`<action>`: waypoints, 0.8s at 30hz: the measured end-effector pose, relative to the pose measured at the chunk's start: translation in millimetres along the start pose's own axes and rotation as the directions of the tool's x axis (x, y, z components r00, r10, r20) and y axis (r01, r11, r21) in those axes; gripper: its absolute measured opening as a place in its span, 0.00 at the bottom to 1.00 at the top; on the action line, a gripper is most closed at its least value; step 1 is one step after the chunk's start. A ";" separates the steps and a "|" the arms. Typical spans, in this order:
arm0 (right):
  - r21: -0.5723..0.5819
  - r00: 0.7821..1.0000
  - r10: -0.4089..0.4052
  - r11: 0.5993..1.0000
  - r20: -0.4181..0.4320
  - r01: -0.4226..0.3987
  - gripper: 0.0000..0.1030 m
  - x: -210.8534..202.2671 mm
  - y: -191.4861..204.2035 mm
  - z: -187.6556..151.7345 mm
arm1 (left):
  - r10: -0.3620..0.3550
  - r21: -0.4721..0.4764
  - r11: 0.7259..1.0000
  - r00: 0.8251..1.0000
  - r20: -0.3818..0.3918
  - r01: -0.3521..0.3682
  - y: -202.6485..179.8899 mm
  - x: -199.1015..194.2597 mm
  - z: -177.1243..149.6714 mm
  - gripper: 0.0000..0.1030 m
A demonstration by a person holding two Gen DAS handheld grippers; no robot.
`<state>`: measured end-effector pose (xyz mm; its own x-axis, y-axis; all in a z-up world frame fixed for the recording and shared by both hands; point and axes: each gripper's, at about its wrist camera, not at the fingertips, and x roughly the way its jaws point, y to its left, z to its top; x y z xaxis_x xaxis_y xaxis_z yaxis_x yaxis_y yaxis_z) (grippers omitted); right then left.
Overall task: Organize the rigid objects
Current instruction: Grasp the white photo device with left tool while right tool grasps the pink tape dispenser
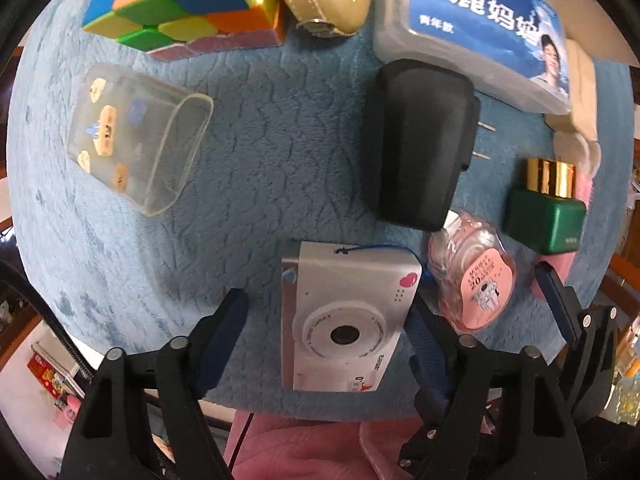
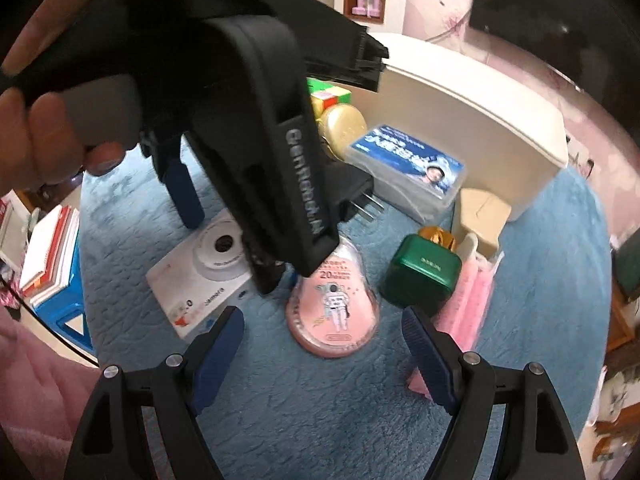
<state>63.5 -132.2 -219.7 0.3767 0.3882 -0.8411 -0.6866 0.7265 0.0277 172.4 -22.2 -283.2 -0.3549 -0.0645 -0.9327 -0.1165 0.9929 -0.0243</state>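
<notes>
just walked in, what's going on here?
A person holds a gripper in each hand over a blue mat strewn with small objects. The left gripper straddles the white toy camera, one finger at its right edge. The right gripper hangs open above the pink tape dispenser. Nothing is lifted yet.

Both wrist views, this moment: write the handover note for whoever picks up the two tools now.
Left tool: open, its fingers either side of the white camera; the right finger looks close to touching, no grip yet.
Right tool: open, empty, above the pink tape dispenser.
Things: all lie loose on the blue mat: puzzle cube, clear box, black charger, green bottle, blue-label box. A cream bin stands behind them.
Done: nothing visibly sorted.
Left: grip the camera, take the dispenser, then the rest; likely into the bin.
</notes>
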 end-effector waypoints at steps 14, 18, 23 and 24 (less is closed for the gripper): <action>-0.030 0.999 0.052 0.998 0.000 -0.052 0.79 16.0 4.8 2.7 | 0.009 -0.048 0.999 1.000 0.022 -0.008 -16.4 9.5 1.7 0.59; -0.050 0.998 0.057 0.997 0.005 -0.057 0.78 19.1 13.9 7.6 | 0.004 -0.072 0.997 1.000 0.031 -0.002 -13.8 3.1 -1.4 0.59; -0.022 0.999 0.044 0.999 -0.003 -0.044 0.74 25.7 17.8 11.4 | -0.003 -0.104 0.995 0.999 0.038 0.007 -0.3 -7.9 -12.0 0.59; -0.023 0.999 0.039 0.999 -0.003 -0.039 0.72 26.5 18.0 12.1 | 0.007 -0.115 0.993 0.999 0.041 -0.002 4.8 -9.5 -15.2 0.59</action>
<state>68.7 -102.1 -235.0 0.3474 0.4144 -0.8412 -0.7152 0.6973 0.0481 161.1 -18.3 -269.0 -0.3178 -0.0535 -0.9467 -0.2212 0.9750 0.0191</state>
